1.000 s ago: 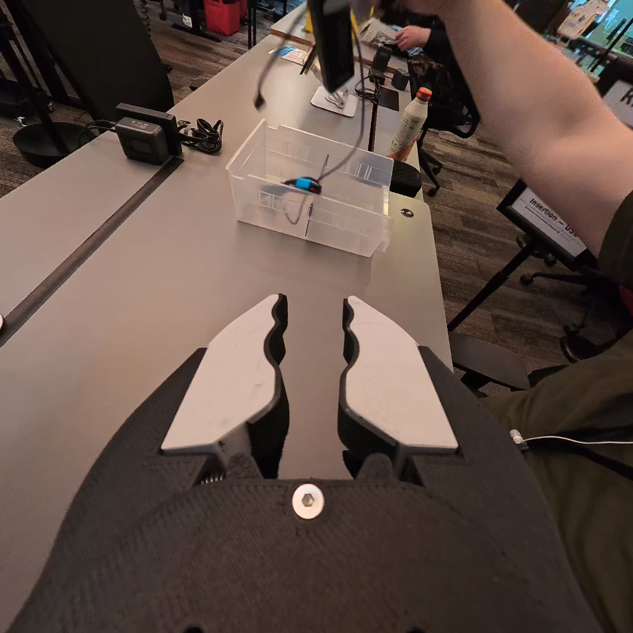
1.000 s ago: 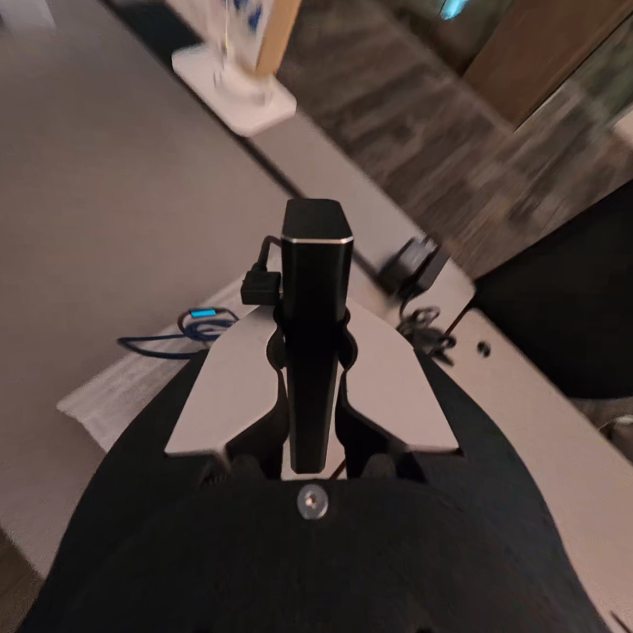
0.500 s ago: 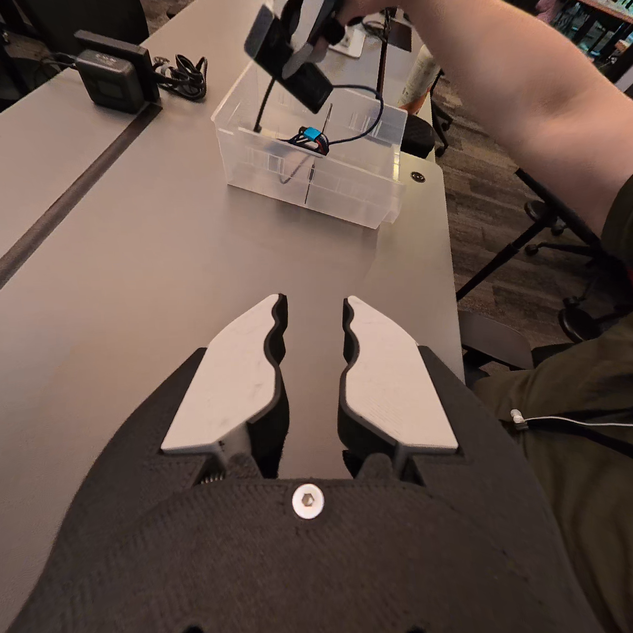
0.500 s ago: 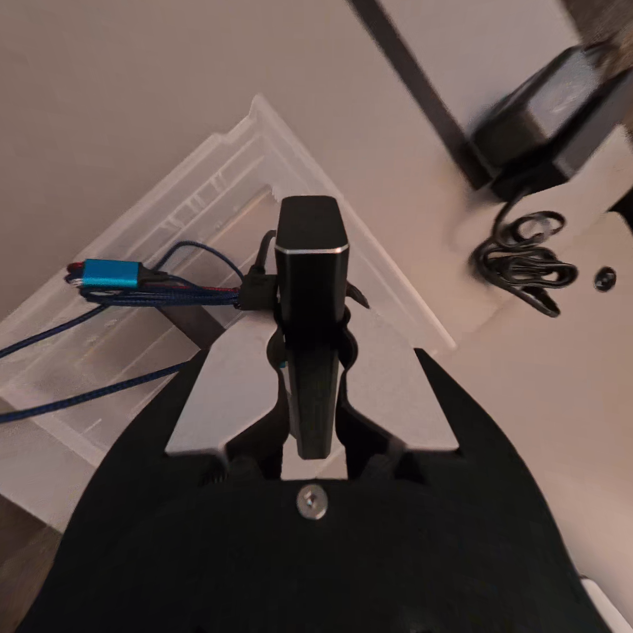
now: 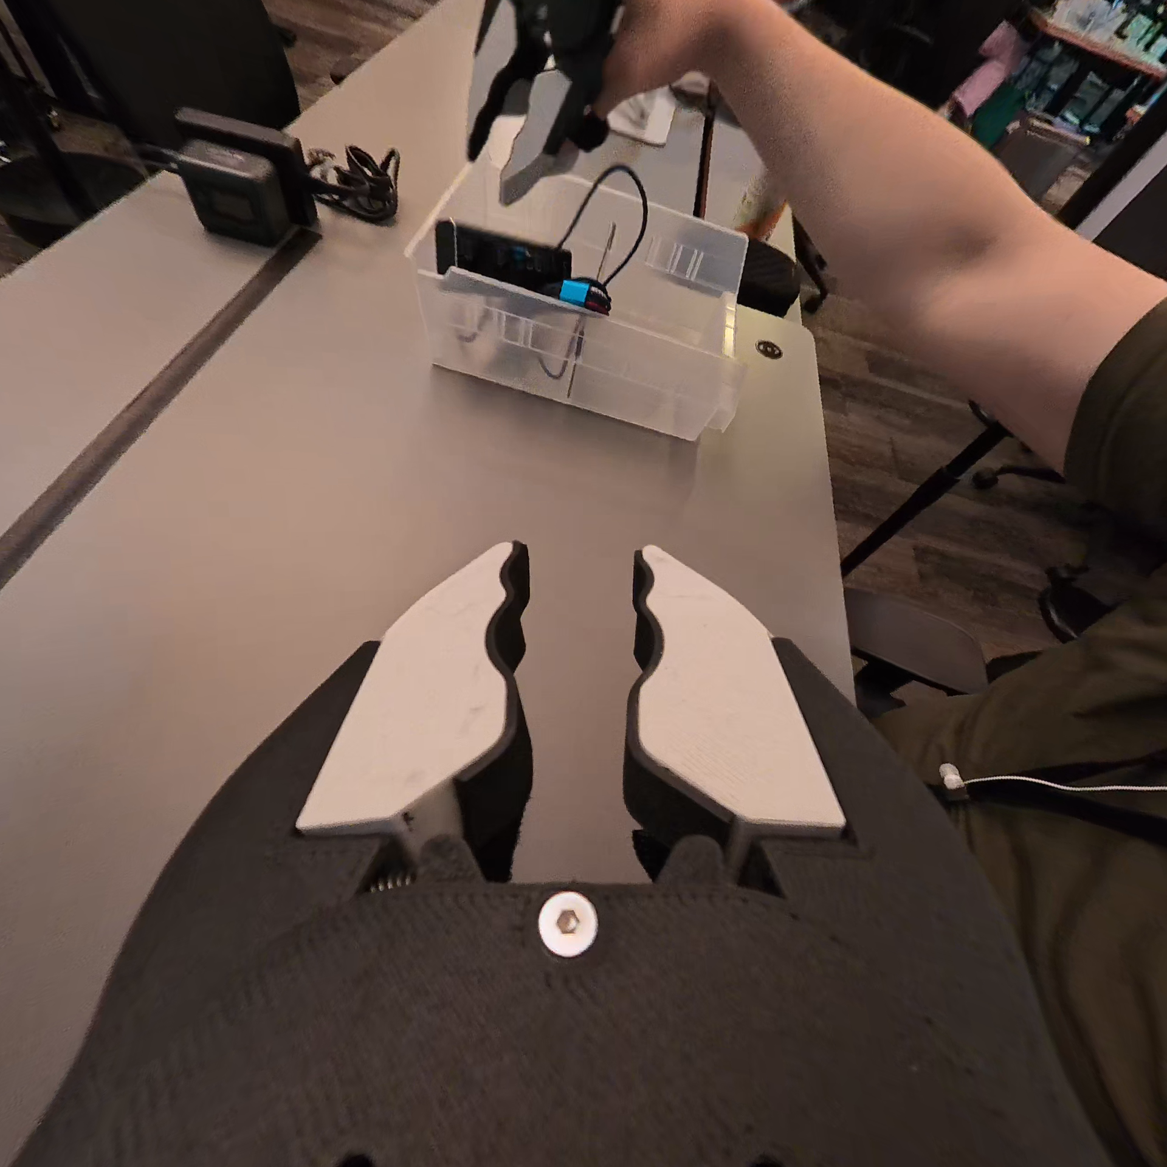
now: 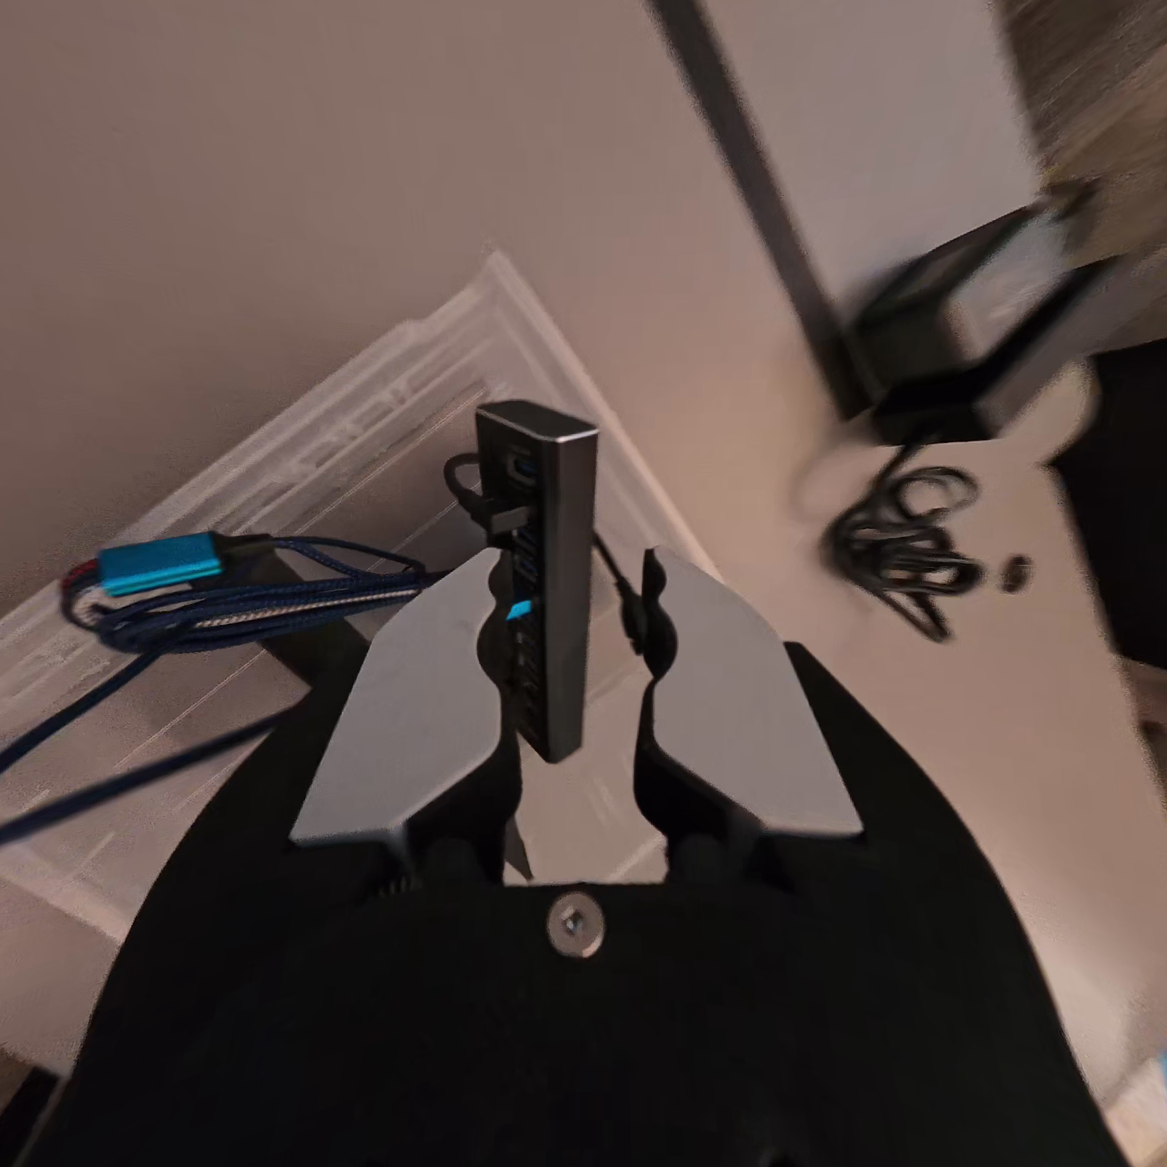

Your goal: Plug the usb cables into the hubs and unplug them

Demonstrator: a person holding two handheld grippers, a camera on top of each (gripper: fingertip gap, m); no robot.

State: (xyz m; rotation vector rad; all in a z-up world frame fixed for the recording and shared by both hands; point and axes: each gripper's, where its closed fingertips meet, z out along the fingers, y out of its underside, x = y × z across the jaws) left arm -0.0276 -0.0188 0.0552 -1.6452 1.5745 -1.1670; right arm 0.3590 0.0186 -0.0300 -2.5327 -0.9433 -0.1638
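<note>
The right hand-held gripper (image 6: 571, 562), spread above the clear bin (image 5: 694, 404), drops the hub (image 6: 556, 568) there for storage, while the left hand-held gripper (image 5: 576, 556) waits, spread and empty.

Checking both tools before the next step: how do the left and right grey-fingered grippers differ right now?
The left gripper points over bare grey table; the right gripper points down into the clear plastic bin. Nothing lies between the left's fingers; the dark rectangular usb hub shows ungripped between the right's. Both are open.

grey table (image 5: 265, 480), clear bin (image 5: 657, 391), black box (image 5: 243, 189), coiled cord (image 5: 360, 183)
</note>
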